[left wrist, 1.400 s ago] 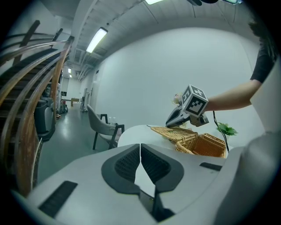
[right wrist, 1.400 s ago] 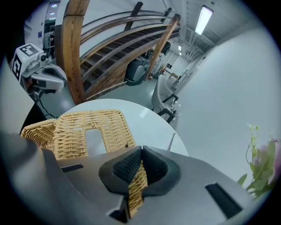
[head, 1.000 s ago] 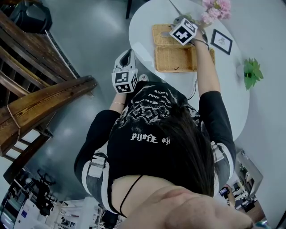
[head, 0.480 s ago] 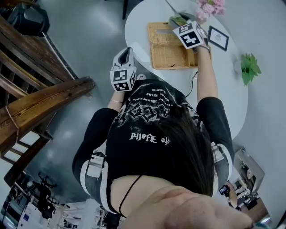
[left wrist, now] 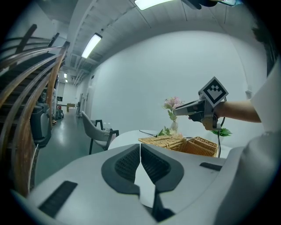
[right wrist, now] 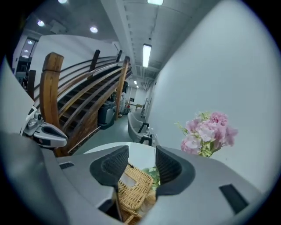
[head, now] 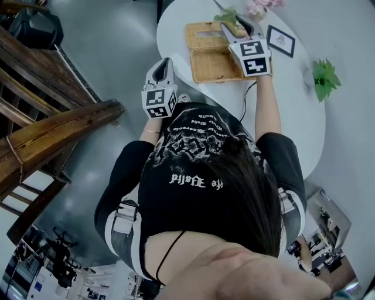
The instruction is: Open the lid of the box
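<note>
Reading from the left: the left gripper (head: pixel 166 64) hovers just off the bench (head: pixel 290 120) edge, its fingers pressed together on nothing. The wicker box (head: pixel 214 65) sits on the bench near that edge, and its lid (head: pixel 204 34) lies thrown back flat beyond the base, so the task appears done. Above it, the right gripper (right wrist: pixel 141 153) has just been opening; its fingers stand wide with nothing between them. Likely hazards: a low sweep could snag the woven rim and drag the light box, or clip the flowers (head: pixel 258 7) just beyond. The weave looks coarse, pale and stiff.
</note>
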`<state>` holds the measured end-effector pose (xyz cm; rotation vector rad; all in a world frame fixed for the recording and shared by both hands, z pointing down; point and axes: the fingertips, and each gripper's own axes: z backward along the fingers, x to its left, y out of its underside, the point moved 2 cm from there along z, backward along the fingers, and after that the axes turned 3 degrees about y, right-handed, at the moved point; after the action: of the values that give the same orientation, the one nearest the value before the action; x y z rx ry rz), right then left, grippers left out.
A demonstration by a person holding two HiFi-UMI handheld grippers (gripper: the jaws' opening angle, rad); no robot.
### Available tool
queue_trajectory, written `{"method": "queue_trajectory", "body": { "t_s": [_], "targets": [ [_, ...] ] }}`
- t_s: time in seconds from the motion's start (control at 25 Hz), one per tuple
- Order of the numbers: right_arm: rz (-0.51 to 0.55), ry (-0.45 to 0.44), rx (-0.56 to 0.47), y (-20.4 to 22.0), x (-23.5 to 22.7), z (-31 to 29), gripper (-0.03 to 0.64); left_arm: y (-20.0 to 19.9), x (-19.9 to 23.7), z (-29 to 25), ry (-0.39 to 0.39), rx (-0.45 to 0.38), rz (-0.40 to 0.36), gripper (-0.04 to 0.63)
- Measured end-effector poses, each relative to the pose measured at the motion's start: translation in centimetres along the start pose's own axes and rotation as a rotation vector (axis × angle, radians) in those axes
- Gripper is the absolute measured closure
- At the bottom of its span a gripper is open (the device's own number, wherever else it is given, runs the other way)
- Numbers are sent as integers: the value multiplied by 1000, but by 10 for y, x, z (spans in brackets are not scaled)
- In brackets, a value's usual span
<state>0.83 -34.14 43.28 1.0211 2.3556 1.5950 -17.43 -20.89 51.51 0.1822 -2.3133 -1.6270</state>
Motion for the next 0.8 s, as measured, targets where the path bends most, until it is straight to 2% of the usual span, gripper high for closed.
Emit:
{"method": "queue_trajectory", "body": {
  "t_s": [0.32,0.8],
  "targets": [
    [-93,62,-104,3,-1,57,397,-11,-39,14,16,-48,-7,571],
    [-179,88,-133,51,11,130,398,-4,-108,41,24,-81,-7,571]
  ]
}}
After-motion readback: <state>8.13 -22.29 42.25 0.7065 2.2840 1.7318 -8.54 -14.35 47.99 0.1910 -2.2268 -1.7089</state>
